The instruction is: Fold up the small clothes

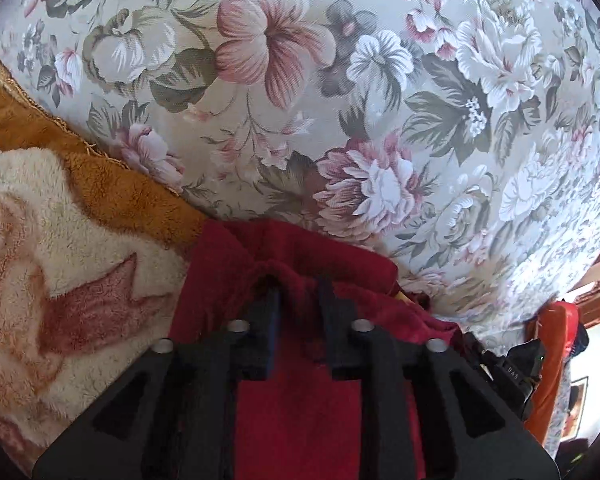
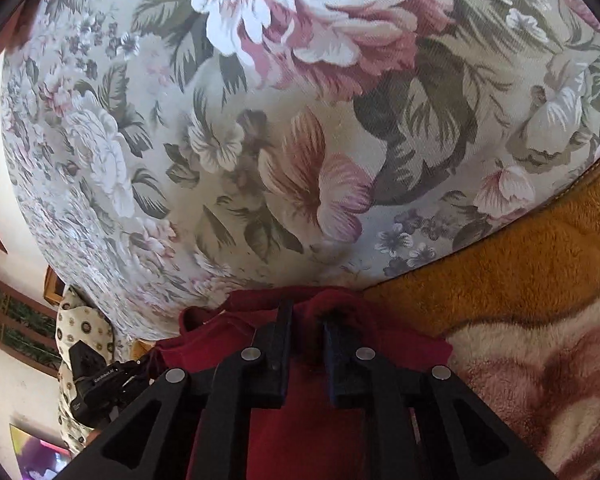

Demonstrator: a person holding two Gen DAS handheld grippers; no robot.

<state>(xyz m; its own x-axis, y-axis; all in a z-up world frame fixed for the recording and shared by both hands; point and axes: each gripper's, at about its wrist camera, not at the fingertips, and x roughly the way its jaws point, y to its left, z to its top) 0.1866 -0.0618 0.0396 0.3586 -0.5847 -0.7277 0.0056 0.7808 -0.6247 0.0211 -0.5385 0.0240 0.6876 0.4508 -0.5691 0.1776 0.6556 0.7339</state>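
In both wrist views 1 dark red cloth sits at the bottom centre of the frame, bunched right at the fingertips. The left gripper (image 1: pixel 294 280) has its jaws drawn close together and clamped on a raised fold of the red cloth (image 1: pixel 296 412); the right gripper (image 2: pixel 306 320) likewise pinches a ridge of the same red cloth (image 2: pixel 300 420) between near-closed jaws. So the cloth lies directly at and below both pairs of jaws, not ahead of them, and seems to hang or stretch between the 2 grippers, each equally near its own edge; its long axis probably runs from one gripper to the other, though most of it is hidden under the fingers. Ahead, filling the upper frame, is 1 flowered sheet (image 1: pixel 380 120), and beside it 1 orange and cream fleece blanket (image 1: pixel 80 240), lower left in the left view, lower right in the right view. The coming fold likely depends on carrying both held edges forward together over the flowered sheet.
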